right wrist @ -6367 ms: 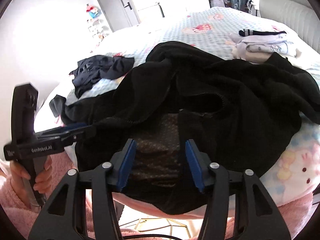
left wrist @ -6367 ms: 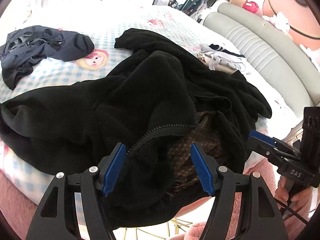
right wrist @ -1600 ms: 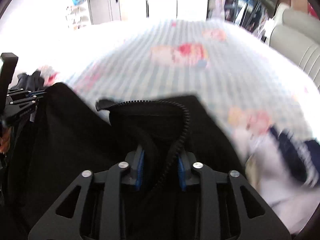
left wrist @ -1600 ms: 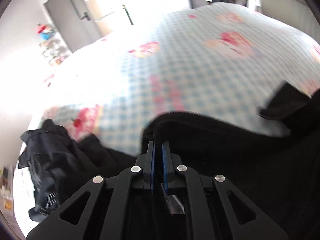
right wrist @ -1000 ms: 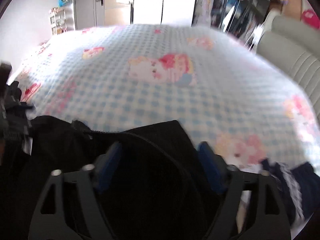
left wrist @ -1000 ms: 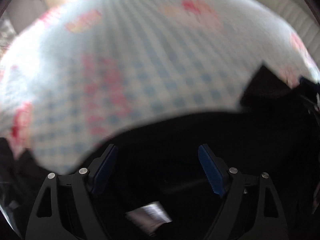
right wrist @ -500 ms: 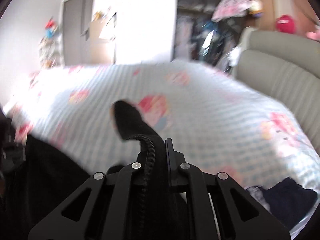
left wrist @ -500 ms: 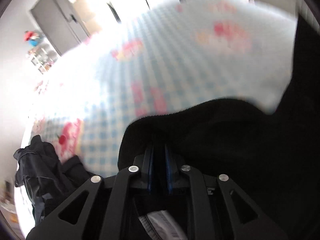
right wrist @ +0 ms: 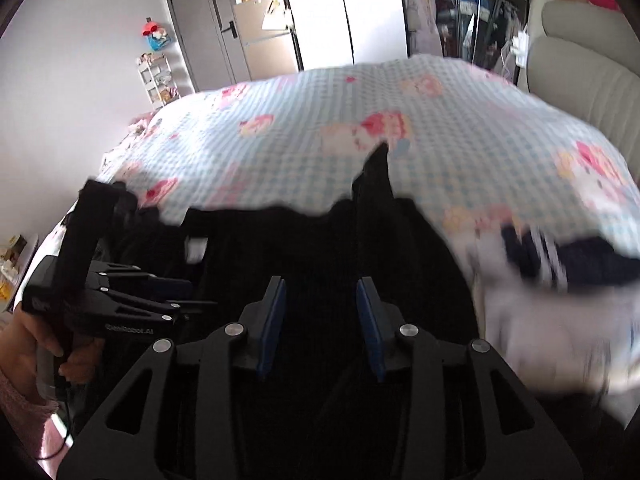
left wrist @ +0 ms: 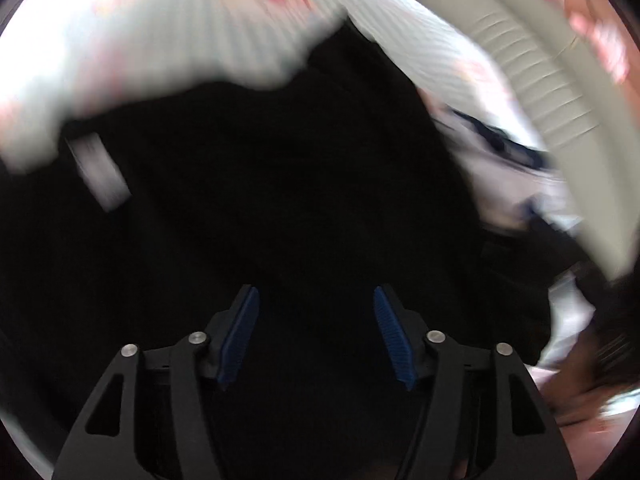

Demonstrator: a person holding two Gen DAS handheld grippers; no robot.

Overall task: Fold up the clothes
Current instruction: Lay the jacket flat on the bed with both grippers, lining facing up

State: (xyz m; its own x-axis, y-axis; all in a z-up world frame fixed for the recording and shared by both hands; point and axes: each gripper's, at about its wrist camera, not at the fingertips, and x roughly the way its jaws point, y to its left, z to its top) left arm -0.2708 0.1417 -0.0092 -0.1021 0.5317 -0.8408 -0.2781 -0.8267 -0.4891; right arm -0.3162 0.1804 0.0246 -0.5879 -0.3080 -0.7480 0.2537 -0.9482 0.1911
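Note:
A black fleece jacket [left wrist: 304, 184] lies spread on the bed and fills most of the blurred left wrist view, with a white label [left wrist: 98, 172] showing near its upper left edge. My left gripper [left wrist: 316, 336] hovers over it, open, with nothing between its blue pads. In the right wrist view the same jacket [right wrist: 320, 248] lies flat with one pointed flap sticking up toward the sheet. My right gripper [right wrist: 320, 324] stands open just above the fabric. The left gripper [right wrist: 200, 296] shows at the left, held by a hand [right wrist: 52, 344].
The bed has a blue checked sheet [right wrist: 320, 140] with cartoon prints. A pile of folded white and navy clothes [right wrist: 560, 264] lies right of the jacket. A grey padded headboard [left wrist: 540, 80] runs along the right. A door, a fridge and shelves stand beyond the bed.
Half a second ago both grippers were shut on the jacket's edge, lifted over the bed. Now both are open, and the jacket lies flat on the sheet.

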